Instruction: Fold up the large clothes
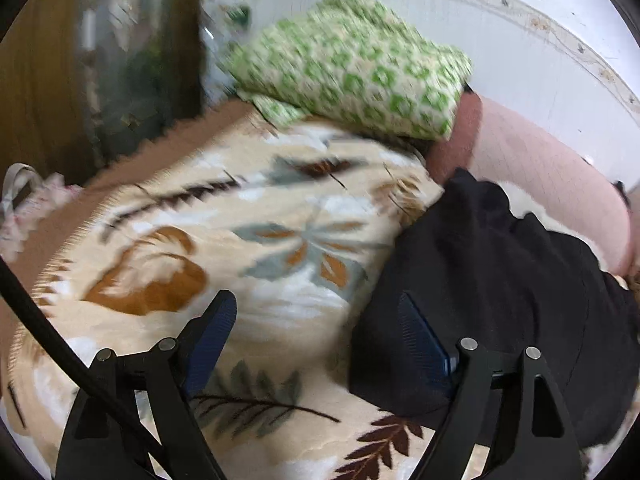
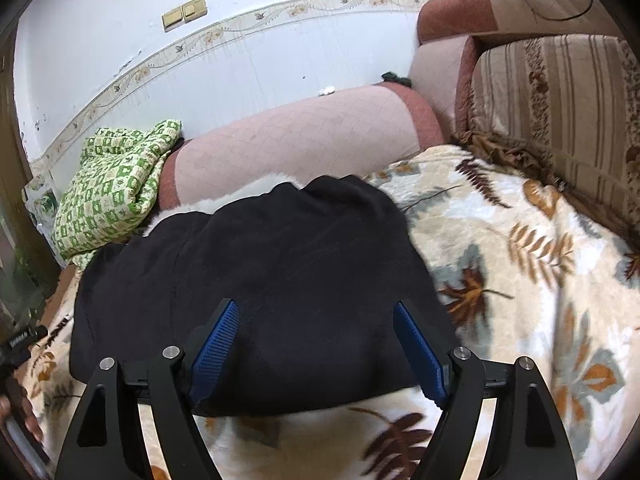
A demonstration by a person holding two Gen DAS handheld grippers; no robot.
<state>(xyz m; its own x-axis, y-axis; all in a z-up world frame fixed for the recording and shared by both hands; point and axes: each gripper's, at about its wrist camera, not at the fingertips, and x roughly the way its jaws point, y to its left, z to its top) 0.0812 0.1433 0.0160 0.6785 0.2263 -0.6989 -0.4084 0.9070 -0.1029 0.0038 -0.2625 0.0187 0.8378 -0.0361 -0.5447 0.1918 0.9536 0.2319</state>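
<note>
Our right gripper (image 2: 316,344) hangs with its blue pads spread wide and nothing between them, poised directly over the near edge of the black garment (image 2: 260,272). Our left gripper (image 1: 320,344) is just as wide and empty, but it sits mostly over bare blanket, with the black garment (image 1: 500,288) off to its right, only its right finger overlapping the cloth. So the right hand is the nearer one. The garment lies in a compact dark slab, its long axis running left to right across the right wrist view, its far edge up against the pink bolster (image 2: 300,132). We judge the left hand must travel rightward to reach its end. Everything rests on a plush leaf-patterned blanket (image 2: 520,264); a green patterned cloth (image 2: 116,188) sits far left, by the white wall (image 2: 240,68).
</note>
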